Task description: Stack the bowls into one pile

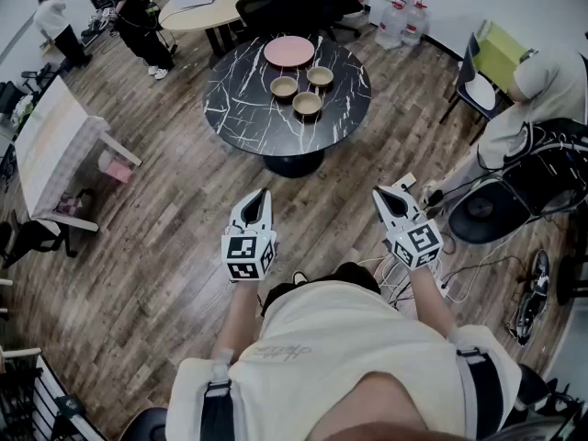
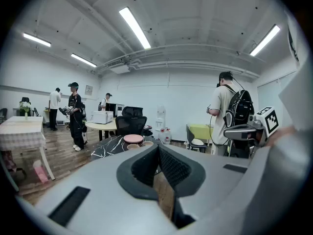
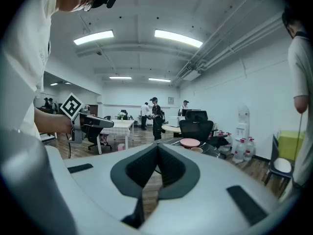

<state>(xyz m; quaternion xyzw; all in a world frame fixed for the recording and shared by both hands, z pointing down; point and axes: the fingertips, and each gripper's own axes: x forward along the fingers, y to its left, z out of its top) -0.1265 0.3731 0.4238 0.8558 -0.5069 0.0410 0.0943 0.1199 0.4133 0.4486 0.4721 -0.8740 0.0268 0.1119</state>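
- Left gripper [image 1: 263, 196] and right gripper [image 1: 383, 196]: both sets of jaws pressed together, nothing between them, well apart from the table [image 1: 239, 108].
- Left bowl [image 1: 284, 87], right bowl [image 1: 320, 76] and near bowl [image 1: 307, 105]: upright, unstacked, close together beside a pink plate [image 1: 288, 51].
- Assessment: the bowls look rigid, small and fairly light. I expect smooth, slippery walls that could chip if knocked.
- Recommended hold: I pinch the rim, one jaw inside and one outside, then lower it straight into the next bowl.
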